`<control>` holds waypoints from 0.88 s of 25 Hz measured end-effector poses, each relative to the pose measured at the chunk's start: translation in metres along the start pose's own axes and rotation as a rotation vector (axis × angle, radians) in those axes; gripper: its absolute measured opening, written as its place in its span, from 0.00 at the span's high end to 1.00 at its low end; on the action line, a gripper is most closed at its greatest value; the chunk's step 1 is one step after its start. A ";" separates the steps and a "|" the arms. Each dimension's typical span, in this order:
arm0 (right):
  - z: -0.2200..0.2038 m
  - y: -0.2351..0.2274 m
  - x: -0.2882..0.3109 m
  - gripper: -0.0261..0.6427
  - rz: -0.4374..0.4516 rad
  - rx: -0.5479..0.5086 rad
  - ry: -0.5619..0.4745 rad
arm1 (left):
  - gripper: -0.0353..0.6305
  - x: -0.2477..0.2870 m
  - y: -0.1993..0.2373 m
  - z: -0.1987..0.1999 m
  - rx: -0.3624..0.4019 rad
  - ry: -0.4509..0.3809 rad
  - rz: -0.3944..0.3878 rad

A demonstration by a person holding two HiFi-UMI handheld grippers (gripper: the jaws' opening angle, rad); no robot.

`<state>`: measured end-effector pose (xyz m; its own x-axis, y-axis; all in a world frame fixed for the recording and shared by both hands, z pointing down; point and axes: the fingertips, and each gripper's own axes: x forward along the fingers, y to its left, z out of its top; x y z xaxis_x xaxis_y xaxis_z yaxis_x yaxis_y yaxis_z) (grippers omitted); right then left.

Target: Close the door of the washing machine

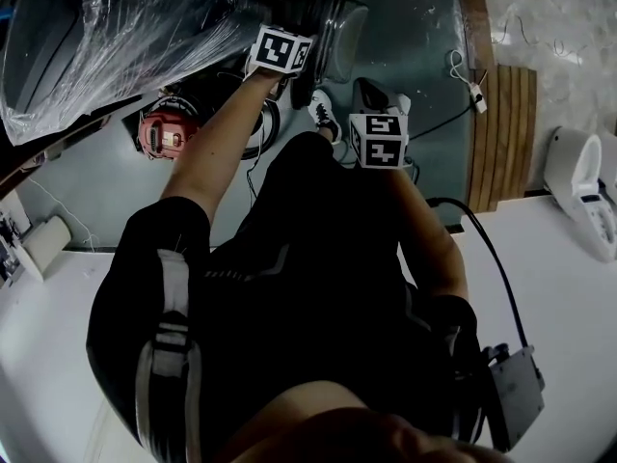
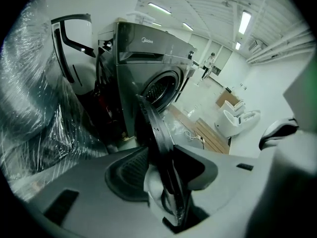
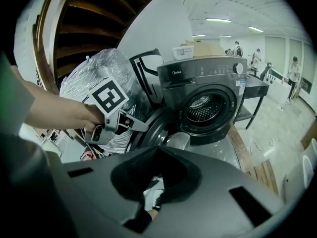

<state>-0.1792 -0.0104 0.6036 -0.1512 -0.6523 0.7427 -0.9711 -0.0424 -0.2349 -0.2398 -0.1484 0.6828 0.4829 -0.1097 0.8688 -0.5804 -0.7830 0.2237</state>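
– Beside the plastic-wrapped bundle (image 3: 94, 73), where is the door sitting?

– The round door (image 3: 153, 128) of the dark grey washing machine (image 3: 208, 83) is hanging open. In the right gripper view it is swinging out to the left of the porthole, so the steel drum (image 3: 204, 107) is showing.

– What is the left gripper doing?

– The left gripper (image 2: 159, 151) is straddling the door's dark rim. Its fingers (image 2: 126, 170) are pinching that rim from both sides, and the rim is running up between them toward the machine.

– Is the right one carrying anything?

– No. The right gripper (image 3: 158, 157) is hovering apart from the door, low in front of the machine, and its pads are pressing together on nothing.

– What else is lying about?

– A white toilet (image 2: 237, 120) is standing on the floor well apart from the machine, near a slatted wooden board (image 2: 209, 135). The person's sneaker (image 1: 325, 114) is showing between the two grippers in the head view.
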 end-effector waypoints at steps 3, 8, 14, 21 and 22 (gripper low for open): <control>-0.006 -0.012 -0.008 0.95 -0.013 0.019 0.004 | 0.71 0.008 -0.022 0.003 -0.012 -0.017 -0.004; -0.016 -0.035 -0.020 0.95 -0.049 0.059 0.003 | 0.70 0.021 -0.052 0.014 -0.027 -0.009 0.020; -0.027 -0.057 -0.030 0.95 -0.071 0.150 0.012 | 0.67 0.034 -0.079 0.024 0.027 0.012 0.093; -0.041 -0.080 -0.038 0.95 -0.063 0.184 0.033 | 0.65 0.043 -0.102 0.038 -0.013 0.016 0.101; -0.041 -0.082 -0.038 0.95 -0.053 0.193 0.035 | 0.65 0.044 -0.104 0.040 -0.023 0.017 0.101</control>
<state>-0.1013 0.0491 0.6205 -0.1107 -0.6186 0.7779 -0.9248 -0.2225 -0.3085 -0.1321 -0.0965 0.6805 0.4094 -0.1769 0.8950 -0.6409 -0.7540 0.1441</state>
